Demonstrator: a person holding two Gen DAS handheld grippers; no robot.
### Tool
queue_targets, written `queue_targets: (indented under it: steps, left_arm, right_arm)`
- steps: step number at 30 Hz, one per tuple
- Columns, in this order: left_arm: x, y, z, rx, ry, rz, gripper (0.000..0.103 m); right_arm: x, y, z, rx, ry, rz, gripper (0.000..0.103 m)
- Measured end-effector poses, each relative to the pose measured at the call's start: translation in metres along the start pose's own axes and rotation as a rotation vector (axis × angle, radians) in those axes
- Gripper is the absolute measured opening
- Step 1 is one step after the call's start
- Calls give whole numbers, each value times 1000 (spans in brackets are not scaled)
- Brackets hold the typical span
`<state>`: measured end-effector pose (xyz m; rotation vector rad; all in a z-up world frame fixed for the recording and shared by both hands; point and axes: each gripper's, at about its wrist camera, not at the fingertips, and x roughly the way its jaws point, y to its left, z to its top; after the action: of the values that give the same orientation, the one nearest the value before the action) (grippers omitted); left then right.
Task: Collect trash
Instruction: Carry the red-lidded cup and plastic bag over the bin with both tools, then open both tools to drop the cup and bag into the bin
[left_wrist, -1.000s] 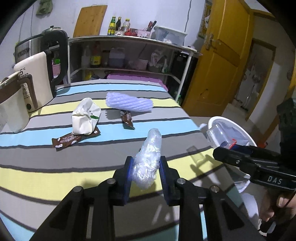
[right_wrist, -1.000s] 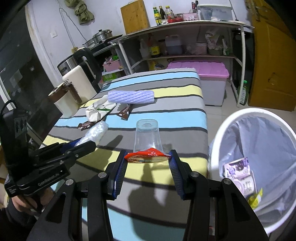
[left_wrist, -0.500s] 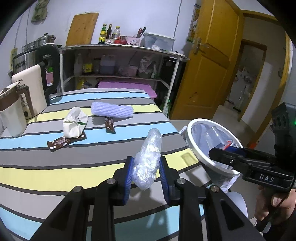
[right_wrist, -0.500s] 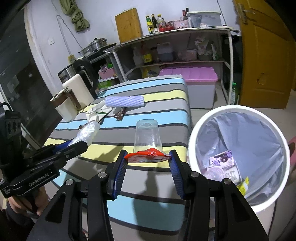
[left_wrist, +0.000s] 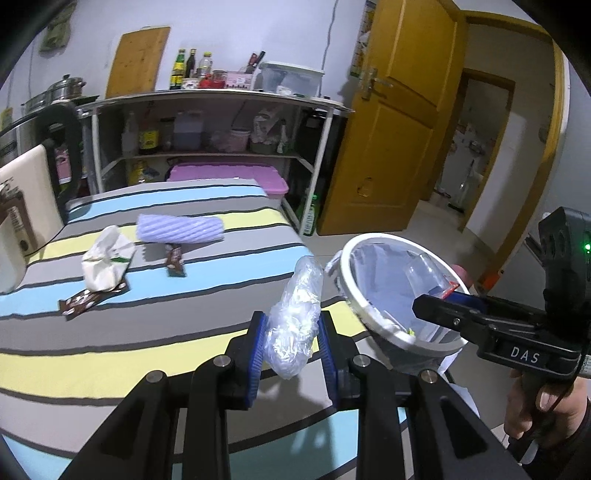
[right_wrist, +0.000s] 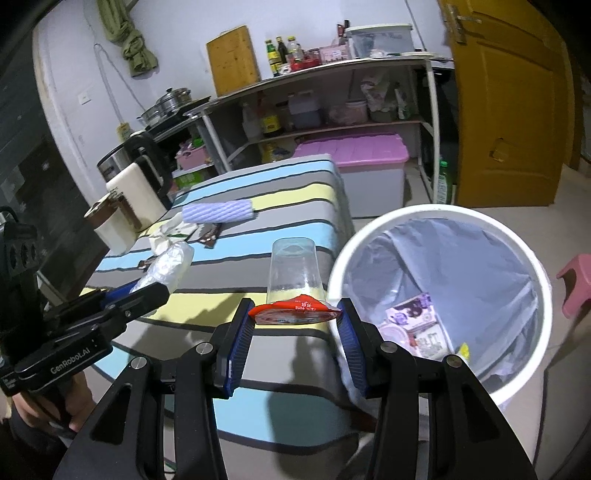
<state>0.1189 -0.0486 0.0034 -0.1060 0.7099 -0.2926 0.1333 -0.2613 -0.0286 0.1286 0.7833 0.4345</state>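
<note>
My left gripper (left_wrist: 292, 345) is shut on a crumpled clear plastic bag (left_wrist: 295, 317), held above the striped table near its right edge. My right gripper (right_wrist: 295, 326) is shut on a clear plastic cup with a red foil lid (right_wrist: 293, 282), held just left of the white trash bin (right_wrist: 532, 258). The bin is lined with a grey bag and holds several wrappers. In the left wrist view the bin (left_wrist: 349, 275) stands right of the table, and the right gripper (left_wrist: 443, 301) hangs over it with the cup. Still on the table lie a purple foam sleeve (left_wrist: 180, 229), a white crumpled tissue (left_wrist: 105, 262) and brown wrappers (left_wrist: 174, 260).
A white kettle (right_wrist: 138, 195) and a mug (right_wrist: 110, 229) stand at the table's left side. Behind the table is a metal shelf (left_wrist: 207, 129) with bottles and a pink-lidded box (right_wrist: 354, 151). A yellow door (left_wrist: 391, 122) is at right, a pink stool (right_wrist: 576, 280) beside the bin.
Both grippers have carried their loads to the right, toward the bin. The bin has come closer and fuller into both views. Neither grip has changed.
</note>
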Motion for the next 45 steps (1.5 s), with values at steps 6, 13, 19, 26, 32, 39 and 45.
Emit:
queue_targets:
  steps: [6, 13, 19, 26, 32, 39, 45]
  left_arm:
    - [18, -20, 7, 40, 13, -44, 28]
    - [43, -47, 11, 86, 42, -103, 28]
    - [62, -68, 14, 122, 62, -145, 28]
    - [86, -89, 17, 152, 91, -181, 28]
    - [107, -99, 17, 172, 124, -198, 29]
    - [121, -103, 18, 168, 156, -220, 29]
    - [126, -102, 19, 149, 164, -233, 36]
  right_arm:
    - [-6, -24, -3, 45, -5, -44, 47]
    - [-11, -54, -8, 99, -2, -89, 47]
    - [-13, -77, -13, 140, 8, -120, 47]
    - [-13, -98, -18, 176, 21, -150, 47]
    - [-10, -110, -22, 192, 40, -163, 47]
    - [2, -114, -27, 196, 88, -170, 47]
    - [4, -114, -30, 199, 86, -167, 54]
